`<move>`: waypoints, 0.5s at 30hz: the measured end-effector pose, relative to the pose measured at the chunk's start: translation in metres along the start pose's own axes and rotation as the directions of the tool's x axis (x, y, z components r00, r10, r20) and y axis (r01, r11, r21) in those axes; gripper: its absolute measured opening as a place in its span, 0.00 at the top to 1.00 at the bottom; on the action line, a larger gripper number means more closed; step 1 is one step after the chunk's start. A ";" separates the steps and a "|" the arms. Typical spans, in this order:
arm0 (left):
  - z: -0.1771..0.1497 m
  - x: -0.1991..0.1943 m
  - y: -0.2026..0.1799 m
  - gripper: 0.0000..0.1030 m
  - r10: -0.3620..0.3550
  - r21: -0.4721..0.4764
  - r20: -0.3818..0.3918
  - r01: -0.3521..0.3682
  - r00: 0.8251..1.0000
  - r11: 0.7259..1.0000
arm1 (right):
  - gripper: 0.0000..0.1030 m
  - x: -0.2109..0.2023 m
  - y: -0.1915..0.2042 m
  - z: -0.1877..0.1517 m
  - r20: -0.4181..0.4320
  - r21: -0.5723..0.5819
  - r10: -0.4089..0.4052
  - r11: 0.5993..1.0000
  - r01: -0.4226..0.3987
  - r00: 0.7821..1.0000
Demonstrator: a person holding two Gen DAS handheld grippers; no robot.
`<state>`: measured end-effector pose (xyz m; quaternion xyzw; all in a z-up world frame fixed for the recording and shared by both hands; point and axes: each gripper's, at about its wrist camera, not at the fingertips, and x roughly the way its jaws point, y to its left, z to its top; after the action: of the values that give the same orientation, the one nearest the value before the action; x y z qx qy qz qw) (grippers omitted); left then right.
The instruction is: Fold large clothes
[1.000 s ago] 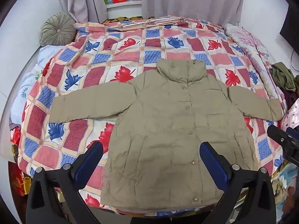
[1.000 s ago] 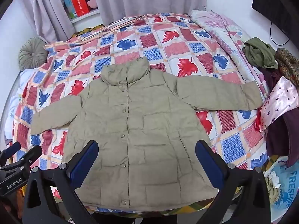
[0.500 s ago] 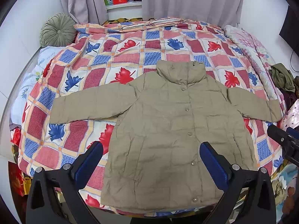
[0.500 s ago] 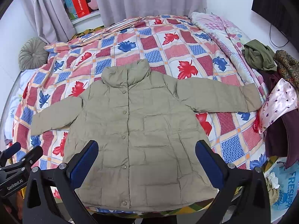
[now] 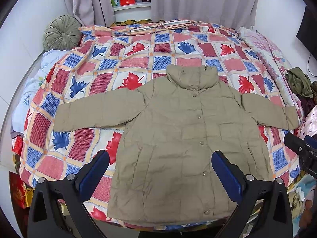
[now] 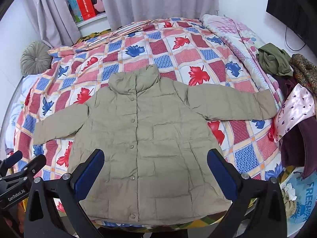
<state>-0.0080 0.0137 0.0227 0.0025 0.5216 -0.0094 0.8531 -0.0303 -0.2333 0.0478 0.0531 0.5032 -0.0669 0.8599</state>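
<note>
A khaki quilted jacket [image 5: 178, 142] lies flat and buttoned on the bed, front up, collar at the far end, both sleeves spread sideways. It also shows in the right wrist view [image 6: 150, 138]. My left gripper [image 5: 160, 170] is open and empty, hovering above the jacket's lower hem on its left half. My right gripper [image 6: 155, 168] is open and empty above the hem. The left gripper appears at the right wrist view's left edge [image 6: 17, 168]; the right gripper appears at the left wrist view's right edge [image 5: 301, 148].
The bed carries a red, blue and white leaf-patterned quilt [image 5: 122, 63]. A round green cushion [image 5: 61, 32] sits at the far left. A heap of clothes [image 6: 293, 91] lies along the bed's right side. Curtains [image 6: 158, 0] and a shelf of boxes stand behind.
Both views have shifted very slightly; the jacket sits a touch lower in frame. The jacket itself has not moved and both grippers stay open.
</note>
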 end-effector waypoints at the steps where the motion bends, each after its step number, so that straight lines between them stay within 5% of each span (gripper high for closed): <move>1: 0.000 0.000 0.000 0.00 0.000 0.001 0.001 0.000 1.000 1.000 | 0.00 -0.001 0.001 0.000 0.000 0.000 0.000 1.000 0.000 1.000; 15: -0.001 0.000 0.000 0.00 0.001 0.001 0.001 -0.001 1.000 1.000 | 0.00 -0.001 -0.001 -0.001 -0.001 0.001 0.004 1.000 -0.004 1.000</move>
<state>-0.0086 0.0137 0.0222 0.0031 0.5212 -0.0093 0.8534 -0.0315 -0.2344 0.0481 0.0549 0.5035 -0.0653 0.8598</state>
